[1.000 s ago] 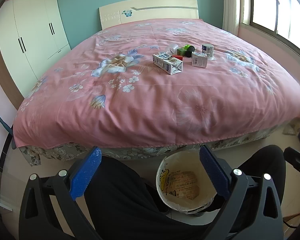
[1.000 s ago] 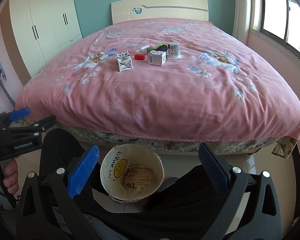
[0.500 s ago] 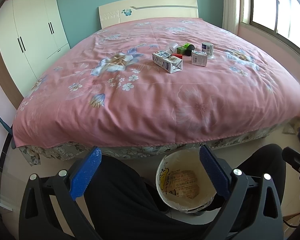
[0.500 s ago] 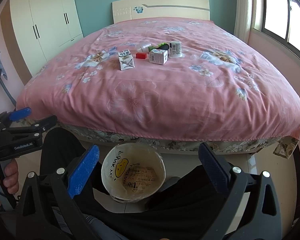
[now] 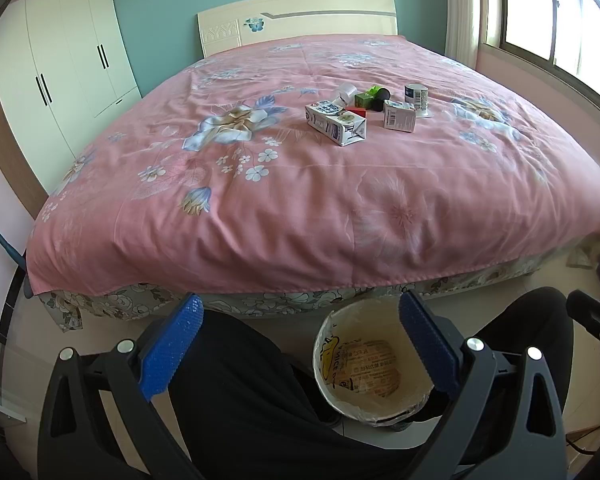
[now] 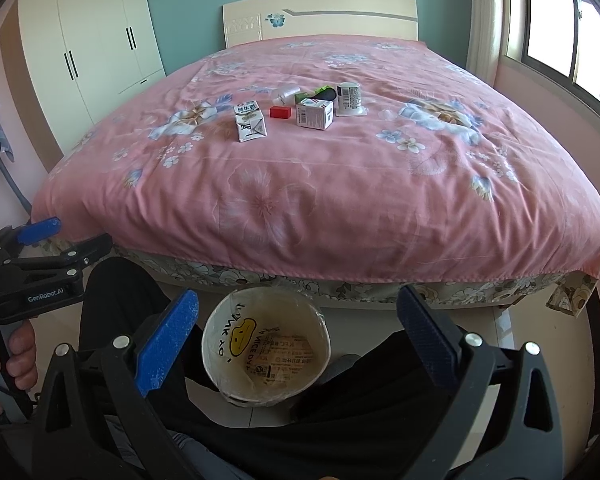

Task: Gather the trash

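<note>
A round cream-coloured waste bin lined with a printed plastic bag [image 6: 266, 350] stands on the floor at the lower centre of both wrist views, between the person's dark-trousered legs [image 5: 244, 392] and hard against the foot of the bed. That placement looks chosen so that either hand can drop things into it without a stretch. Its mouth is open and it seems to hold only the liner.

The trash lies in one loose cluster on the pink flowered bedspread [image 6: 340, 184], upper centre of each frame and well apart from the bin. I count seven pieces:
- one white milk carton lying on its side [image 5: 336, 124], nearest the bed's foot
- one small white cardboard box with a barcode [image 5: 399, 117]
- one small red block-shaped box [image 6: 280, 112]
- one white printed cup standing upright [image 6: 349, 98]
- one pale plastic bottle on its side [image 6: 286, 94]
- one green box [image 5: 365, 99]
- one black rounded object [image 5: 381, 98], too small to identify

The left gripper [image 5: 300, 342] hangs low over the person's lap with its blue-padded fingers spread wide and nothing between them. The right gripper [image 6: 298, 340] is the same, spread and empty above the bin. Both sit far short of the cluster, so a long reach over the bed appears to be the coming step
</note>
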### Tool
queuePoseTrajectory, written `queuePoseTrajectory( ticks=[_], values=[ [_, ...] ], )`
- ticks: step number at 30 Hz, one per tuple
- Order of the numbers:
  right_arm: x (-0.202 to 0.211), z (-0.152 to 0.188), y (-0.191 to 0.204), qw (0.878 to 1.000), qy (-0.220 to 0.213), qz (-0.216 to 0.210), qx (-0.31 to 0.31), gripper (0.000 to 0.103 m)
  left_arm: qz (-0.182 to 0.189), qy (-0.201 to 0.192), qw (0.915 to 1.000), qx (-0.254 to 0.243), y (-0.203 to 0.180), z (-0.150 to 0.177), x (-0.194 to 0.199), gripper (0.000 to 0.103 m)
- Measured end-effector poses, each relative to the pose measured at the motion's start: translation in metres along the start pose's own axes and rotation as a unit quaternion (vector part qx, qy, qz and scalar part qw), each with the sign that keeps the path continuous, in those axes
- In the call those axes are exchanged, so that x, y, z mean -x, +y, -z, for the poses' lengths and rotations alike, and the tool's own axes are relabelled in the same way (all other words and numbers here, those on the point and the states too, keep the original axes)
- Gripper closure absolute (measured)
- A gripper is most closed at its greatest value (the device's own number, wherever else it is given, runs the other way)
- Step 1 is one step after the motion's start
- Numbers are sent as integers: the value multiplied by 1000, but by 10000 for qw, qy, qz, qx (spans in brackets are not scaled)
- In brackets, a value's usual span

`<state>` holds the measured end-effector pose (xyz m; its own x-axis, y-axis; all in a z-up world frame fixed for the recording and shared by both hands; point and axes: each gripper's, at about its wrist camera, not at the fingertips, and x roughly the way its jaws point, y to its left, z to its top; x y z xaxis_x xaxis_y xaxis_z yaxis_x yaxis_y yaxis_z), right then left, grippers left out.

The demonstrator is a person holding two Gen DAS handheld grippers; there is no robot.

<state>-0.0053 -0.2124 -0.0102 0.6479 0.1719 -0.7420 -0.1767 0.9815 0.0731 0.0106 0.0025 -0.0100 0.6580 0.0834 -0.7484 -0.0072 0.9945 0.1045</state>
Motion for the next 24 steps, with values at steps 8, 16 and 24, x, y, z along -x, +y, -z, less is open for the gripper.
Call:
queuePoseTrajectory(
  ticks=[8,16,24],
  values=[
    [0,0,-1,10000,-8,7,-10,6,12,16,10000,4,0,0,-1,3],
    [1,0,0,10000,-28,18,-13,6,-3,17,10000,-3,0,-1,0,3],
    [0,-2,-3,10000,-50,44,-31,6,75,-3,10000,56,2,-3,-1,3]
  ],
)
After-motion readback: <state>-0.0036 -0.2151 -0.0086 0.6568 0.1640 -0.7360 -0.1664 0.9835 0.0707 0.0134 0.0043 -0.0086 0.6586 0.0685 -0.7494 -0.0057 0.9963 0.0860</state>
